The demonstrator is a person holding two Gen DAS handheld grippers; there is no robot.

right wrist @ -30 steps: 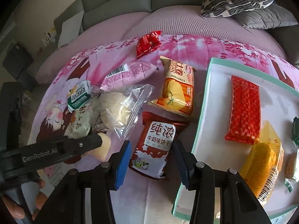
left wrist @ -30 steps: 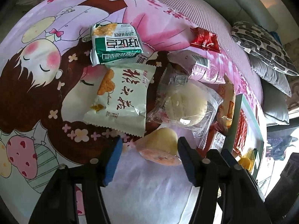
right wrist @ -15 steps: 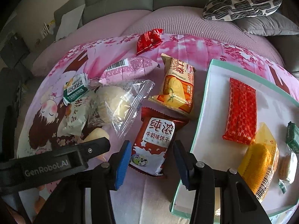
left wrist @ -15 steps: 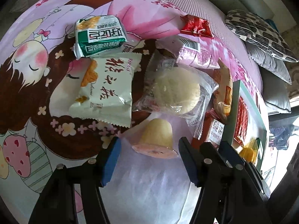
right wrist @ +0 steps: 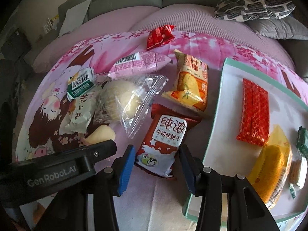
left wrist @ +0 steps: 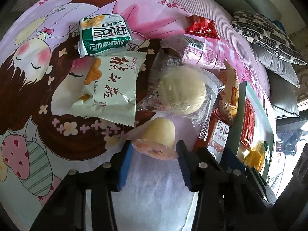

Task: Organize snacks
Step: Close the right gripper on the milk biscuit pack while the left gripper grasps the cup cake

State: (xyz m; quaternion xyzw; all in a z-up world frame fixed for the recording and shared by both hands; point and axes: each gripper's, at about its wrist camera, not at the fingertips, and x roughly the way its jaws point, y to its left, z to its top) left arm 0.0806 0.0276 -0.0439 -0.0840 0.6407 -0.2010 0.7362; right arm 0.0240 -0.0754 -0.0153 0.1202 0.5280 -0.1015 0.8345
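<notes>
Snacks lie on a pink cartoon bedsheet. My left gripper point(left wrist: 154, 152) is open with a small yellow jelly cup point(left wrist: 156, 140) on its side between its blue fingertips, not clamped. My right gripper point(right wrist: 155, 160) is open around the near end of a red-and-white milk biscuit pack point(right wrist: 163, 140). The white tray with a teal rim point(right wrist: 215, 119) sits to the right and holds a red bar point(right wrist: 254, 113), a yellow pack point(right wrist: 269, 167) and green sweets. The left gripper's black body point(right wrist: 57, 165) shows in the right wrist view.
Beyond lie a white pack point(left wrist: 109, 88), a green-and-white pack point(left wrist: 105, 35), a clear-wrapped bun point(left wrist: 181, 90), a pink pack point(right wrist: 138, 63), an orange pack point(right wrist: 190, 82) and a red foil pack point(right wrist: 159, 35). Patterned and grey cushions point(right wrist: 254, 5) lie at the back right.
Both grippers have moved forward. The jelly cup now sits between the left fingertips, and the biscuit pack's near end is between the right fingertips. Jaw openings are unchanged.
</notes>
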